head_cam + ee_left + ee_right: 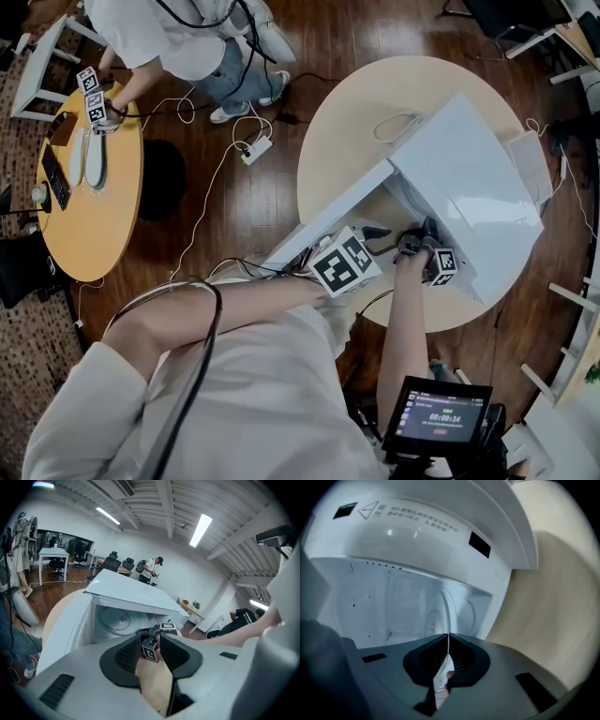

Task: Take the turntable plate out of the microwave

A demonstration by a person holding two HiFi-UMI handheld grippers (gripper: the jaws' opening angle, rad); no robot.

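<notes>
The white microwave [469, 178] stands on a round beige table [347, 122] with its door [328, 220] swung open. In the right gripper view the glass turntable plate [436, 616] sits inside the cavity. My right gripper [448, 635] is shut on its near rim, which shows as a thin edge between the pads. In the head view the right gripper [417, 246] is at the oven's mouth. My left gripper [378, 234] hovers just left of it. Its jaws [151, 634] are open and hold nothing; it looks at the plate [115, 619] and the right gripper's marker cube [150, 649].
A second person works at a small round wooden table [112, 206] at the far left. Cables and a power strip [255, 148] lie on the wood floor between the tables. A coiled cable [398, 127] rests on the beige table. A small screen [441, 417] shows at the bottom.
</notes>
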